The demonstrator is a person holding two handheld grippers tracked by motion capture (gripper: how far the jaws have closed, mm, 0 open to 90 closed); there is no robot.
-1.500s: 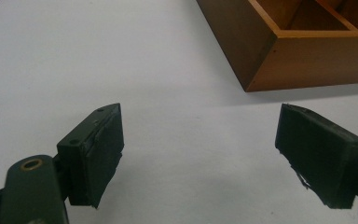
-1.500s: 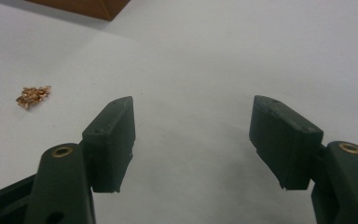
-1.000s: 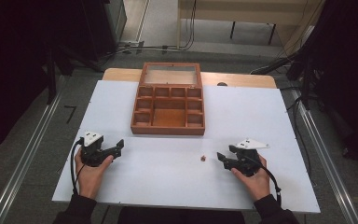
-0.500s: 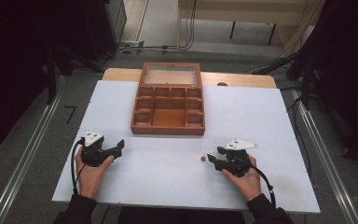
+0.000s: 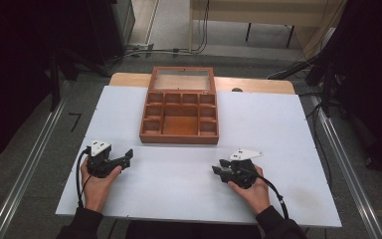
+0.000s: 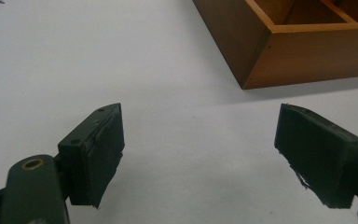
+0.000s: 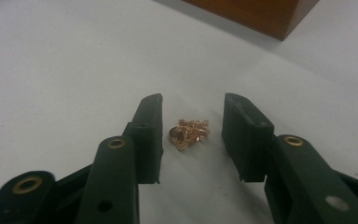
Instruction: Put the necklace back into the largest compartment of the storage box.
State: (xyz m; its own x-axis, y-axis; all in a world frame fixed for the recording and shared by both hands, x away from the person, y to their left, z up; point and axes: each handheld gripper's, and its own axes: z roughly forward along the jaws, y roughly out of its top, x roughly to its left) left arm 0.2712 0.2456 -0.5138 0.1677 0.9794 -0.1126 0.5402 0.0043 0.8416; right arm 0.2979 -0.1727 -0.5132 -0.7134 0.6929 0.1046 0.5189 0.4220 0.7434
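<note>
So nearest to me are my own two hands at the front edge of the white surface (image 5: 288, 129), one black two-jaw gripper in each. My right gripper (image 7: 192, 116) is down low on the surface with its jaws apart, one on each side of a little tangle of gold-coloured chain jewellery with a small ring-shaped piece (image 7: 189, 133). The jewellery lies flat on the white between the jaws and neither jaw touches it, there's a gap on both sides. From the high view that gripper sits a bit right of centre, pointing left.

My left gripper (image 6: 200, 154) is well apart from the other one, over on the left side, jaws spread wide with just bare white between them.

Further back, past both grippers, is the reddish-brown wooden box with small divided compartments (image 5: 179, 112), sitting mid-surface. Its near corner shows in both gripper views. Its glass-panelled lid (image 5: 181, 79) is open at the far side. Can't tell what's in the compartments.
</note>
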